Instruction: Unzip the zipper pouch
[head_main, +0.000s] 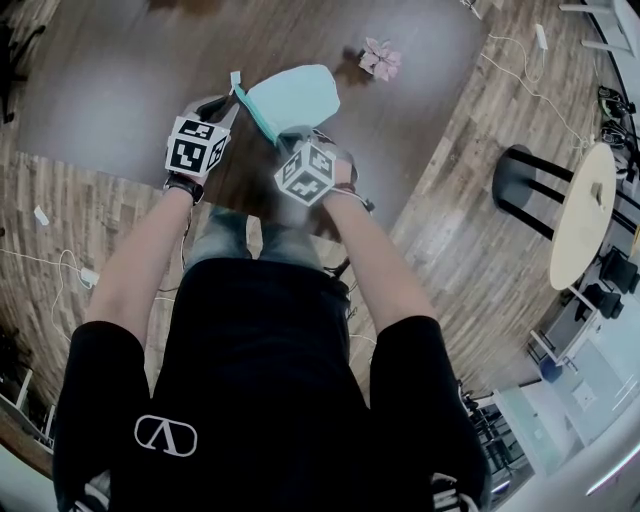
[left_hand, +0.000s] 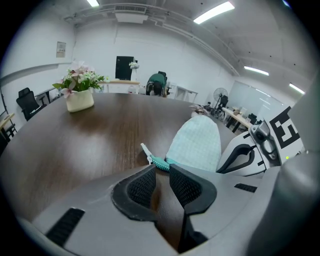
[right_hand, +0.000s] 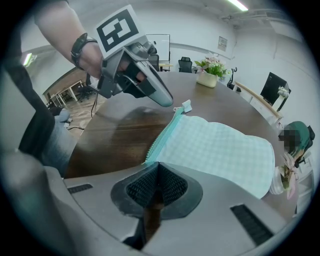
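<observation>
Right tool pinching pouch, corner hidden

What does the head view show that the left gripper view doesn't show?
Only the head view shows the person's black shirt, the wooden floor and a round pale table. Only the left gripper view shows the ceiling lights, the white flower pot, and the left gripper up close, its fingers slightly apart. Both show the pouch, the dark table and the flowers.

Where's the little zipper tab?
In the left gripper view, the zipper tab pokes out just past the left gripper, at the left end of the pouch.
</observation>
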